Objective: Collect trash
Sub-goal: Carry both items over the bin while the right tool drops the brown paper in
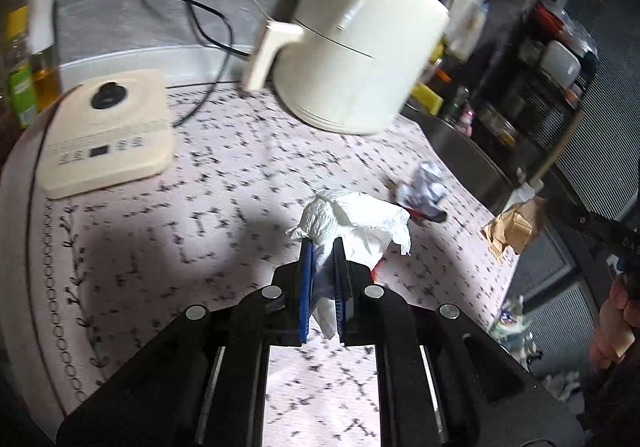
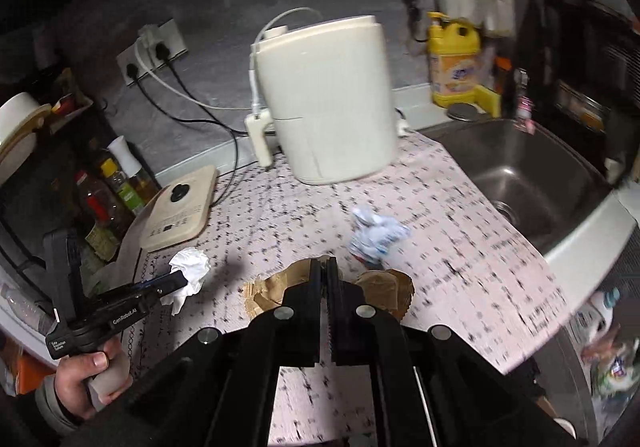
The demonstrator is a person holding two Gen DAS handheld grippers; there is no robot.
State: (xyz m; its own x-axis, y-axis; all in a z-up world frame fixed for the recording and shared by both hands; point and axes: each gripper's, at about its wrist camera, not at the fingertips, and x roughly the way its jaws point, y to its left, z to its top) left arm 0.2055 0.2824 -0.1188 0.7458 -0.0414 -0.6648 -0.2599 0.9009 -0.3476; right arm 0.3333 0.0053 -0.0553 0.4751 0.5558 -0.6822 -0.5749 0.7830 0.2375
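Observation:
My left gripper (image 1: pixel 322 247) is shut on a crumpled white tissue (image 1: pixel 356 223) and holds it above the patterned counter mat (image 1: pixel 224 215). The tissue also shows in the right wrist view (image 2: pixel 190 267), in the left gripper (image 2: pixel 178 281). My right gripper (image 2: pixel 325 265) is shut on a torn piece of brown cardboard (image 2: pixel 384 287), which also shows in the left wrist view (image 1: pixel 516 227). A crumpled blue-white paper ball (image 1: pixel 426 189) lies on the mat beyond both grippers, and shows in the right wrist view (image 2: pixel 376 235).
A cream air fryer (image 2: pixel 324 99) stands at the back of the mat. A flat cream appliance (image 1: pixel 108 135) lies at the left beside bottles (image 2: pixel 120 187). A steel sink (image 2: pixel 532 183) is at the right, with a yellow detergent jug (image 2: pixel 454 63) behind it.

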